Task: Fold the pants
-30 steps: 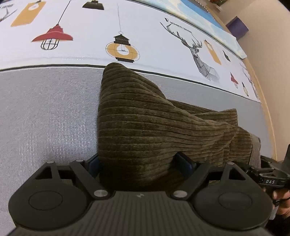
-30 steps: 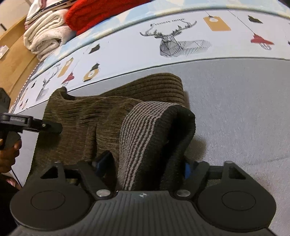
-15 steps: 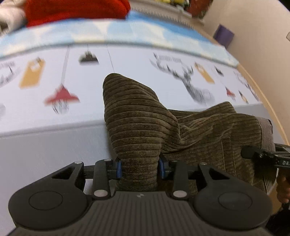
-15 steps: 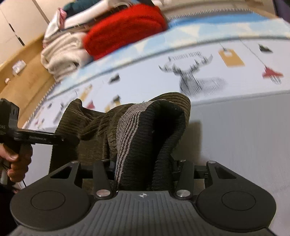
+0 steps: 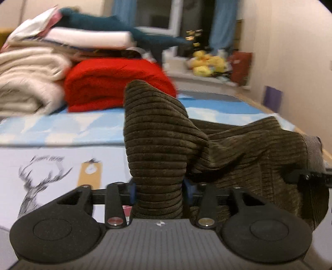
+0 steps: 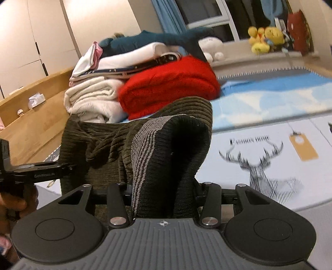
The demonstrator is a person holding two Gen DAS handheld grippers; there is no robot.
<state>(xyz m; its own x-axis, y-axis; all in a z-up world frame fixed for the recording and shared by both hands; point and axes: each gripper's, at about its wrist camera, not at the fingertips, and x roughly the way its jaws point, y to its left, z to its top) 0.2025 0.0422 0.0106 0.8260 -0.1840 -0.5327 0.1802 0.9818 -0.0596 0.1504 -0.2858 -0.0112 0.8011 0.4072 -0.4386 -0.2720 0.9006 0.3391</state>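
- left hand-held gripper (image 5: pixel 159 192): jaws clamped on a bunched fold of the corduroy pants (image 5: pixel 157 145), dark olive-brown. The blue pads sit tight against the cloth on both sides. Jaws have just been opening a bit but the fabric's between them and pinched.
- right hand-held gripper (image 6: pixel 164 199): clamped on the other end of the pants (image 6: pixel 99 145), the end w/ the grey-and-black striped knit waistband (image 6: pixel 149 149). The band loops up & over between the jaws, dark inside of it facing the cam. Jaws have just eased open a touch, cloth is between them.
- the pants are held up off the bed btw the two grippers, sagging in the middle. From the left view the rest of them drapes off to the right toward the other gripper's black finger (image 5: pixel 311 176).
- in the right view the left gripper's black body (image 6: pixel 41 168) pokes in from the left edge w/ the person's hand (image 6: pixel 12 205) wrapped round its handle.
- under it all: bed sheet w/ deer print (image 6: pixel 259 164) & orange tag shapes (image 5: pixel 90 172), then a blue-and-white blanket (image 5: pixel 62 128) further back.
- behind that a folded red blanket (image 5: pixel 116 83), beside it a stack of cream/white towels (image 6: pixel 91 99) w/ a dark teal garment (image 6: pixel 145 39) on top.
- far back: windowsill w/ yellow plush toys (image 6: pixel 263 39), blue curtain (image 6: pixel 168 18). Wooden bed frame (image 6: pixel 31 124) at the left of the right view. Background's blurry.
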